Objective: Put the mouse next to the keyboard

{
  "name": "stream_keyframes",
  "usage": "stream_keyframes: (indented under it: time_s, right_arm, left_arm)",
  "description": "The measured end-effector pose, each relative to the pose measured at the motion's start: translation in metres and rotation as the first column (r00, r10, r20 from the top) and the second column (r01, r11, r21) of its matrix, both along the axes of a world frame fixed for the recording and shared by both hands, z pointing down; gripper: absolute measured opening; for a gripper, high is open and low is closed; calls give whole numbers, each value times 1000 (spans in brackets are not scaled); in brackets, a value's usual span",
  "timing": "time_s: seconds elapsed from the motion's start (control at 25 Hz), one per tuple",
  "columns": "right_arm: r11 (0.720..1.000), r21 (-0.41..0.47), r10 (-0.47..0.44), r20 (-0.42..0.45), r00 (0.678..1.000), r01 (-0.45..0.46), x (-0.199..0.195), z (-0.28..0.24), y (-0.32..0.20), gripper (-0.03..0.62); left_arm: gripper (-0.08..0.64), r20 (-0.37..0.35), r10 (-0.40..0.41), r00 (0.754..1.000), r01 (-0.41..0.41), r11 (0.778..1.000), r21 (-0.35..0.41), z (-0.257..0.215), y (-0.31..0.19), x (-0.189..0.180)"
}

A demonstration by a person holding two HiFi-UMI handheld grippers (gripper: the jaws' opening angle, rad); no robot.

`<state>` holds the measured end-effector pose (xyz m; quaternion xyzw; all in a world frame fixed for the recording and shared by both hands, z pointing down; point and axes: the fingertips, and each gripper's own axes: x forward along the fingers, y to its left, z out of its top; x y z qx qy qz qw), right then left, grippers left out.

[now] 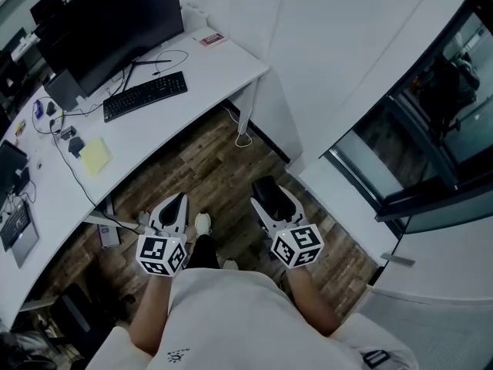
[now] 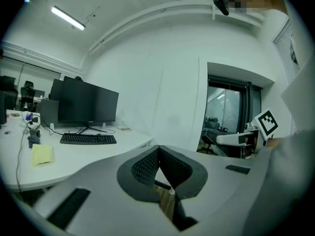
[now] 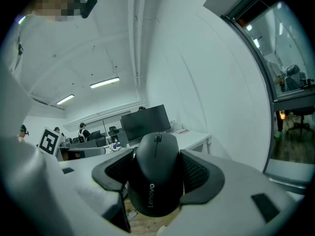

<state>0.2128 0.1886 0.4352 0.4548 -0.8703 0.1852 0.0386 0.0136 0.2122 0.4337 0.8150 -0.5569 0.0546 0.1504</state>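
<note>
Right tongs (image 3: 158, 181) clamp a rounded black mouse (image 3: 156, 178), seemingly matte.

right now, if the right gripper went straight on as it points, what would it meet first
Probably the near end of the white desk, black monitor behind it; the Lenovo mouse in the right gripper would touch first. Depth unclear.

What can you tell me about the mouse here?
The mouse is black, matte plastic by its look, with a scroll wheel on top and a Lenovo logo on its rear. It is clamped between the dark textured pads of the right gripper, held in the air above the wood floor, away from the desk.
</note>
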Motion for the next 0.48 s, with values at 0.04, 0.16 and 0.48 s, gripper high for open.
stream_keyframes:
  time_s: [0.04,0.16,0.48]
  right_arm:
    - [1000,0,3,1,1000,-3,-2,1,-4,302]
    - [1000,-3,14,4,1000,-14,-5,3,-19,302]
    - [1000,1,29,-15,999,-28,-26,2,-74,302]
  left_arm:
    - [11,0,4,1000,-4,1000,-4,2,-4,-1]
    - [11,3,15,1000,-15,1000,-7,5,-20,-6]
    - [11,1,37,999,-37,999,-11,6,-79,-28]
